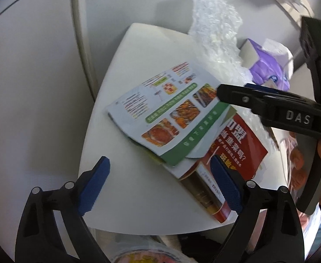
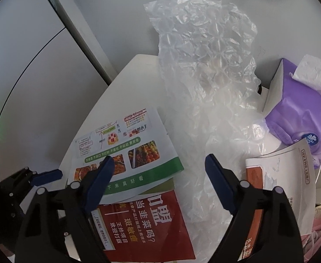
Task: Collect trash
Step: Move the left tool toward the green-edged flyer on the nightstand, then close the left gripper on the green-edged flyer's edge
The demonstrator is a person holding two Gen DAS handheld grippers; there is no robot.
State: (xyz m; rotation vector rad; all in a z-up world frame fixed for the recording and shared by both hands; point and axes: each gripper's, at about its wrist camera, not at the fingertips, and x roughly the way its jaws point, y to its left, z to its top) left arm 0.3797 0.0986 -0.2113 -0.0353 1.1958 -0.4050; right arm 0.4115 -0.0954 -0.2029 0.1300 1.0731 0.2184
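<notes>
Both grippers hang wide open and empty, likely poised to pick: the left gripper [image 1: 160, 184] over the red flyer [image 1: 237, 149], the right gripper [image 2: 158, 182] straddling the flyers' edge and the bubble wrap [image 2: 206, 70]; the green flyer [image 2: 125, 151] overlaps the red one on the table [image 1: 151, 50]; beyond, a tissue pack [image 2: 300, 118] sits by the wall.

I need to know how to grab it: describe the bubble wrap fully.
The bubble wrap is a clear, crinkled plastic sheet of air pockets, many looking flattened. It is long and rumpled. Its far end rises against the grey wall; its near part trails across the white table, over the red leaflet edge and against the purple tissue pack. The right gripper is open above its near end, fingers not touching.
</notes>
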